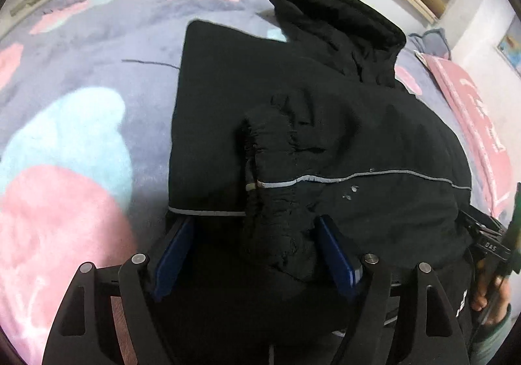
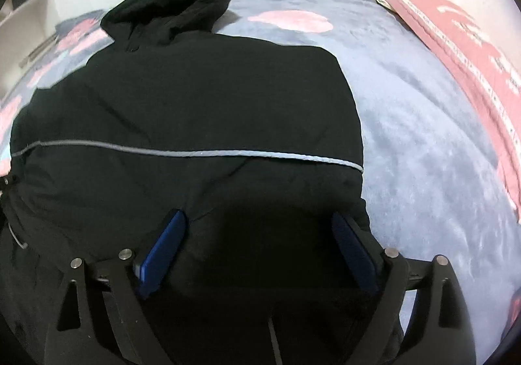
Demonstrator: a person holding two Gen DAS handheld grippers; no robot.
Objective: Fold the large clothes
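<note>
jacket (image 1: 325,124) — sleeve between left gripper (image 1: 254,251) | right gripper (image 2: 257,251) over hem | both spread apart

Left claw (image 1: 254,254) and right claw (image 2: 259,251) both gape wide (pointing steeply downward).

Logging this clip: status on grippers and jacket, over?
Both hand-held grippers, left and right, open over black padded jacket. Sleeve cuff between left fingers, ungripped. Jacket on blue-pink blanket; nothing obstructing.

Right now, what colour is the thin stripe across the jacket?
Light grey stripe on a black jacket; clearest in the right wrist view.
</note>
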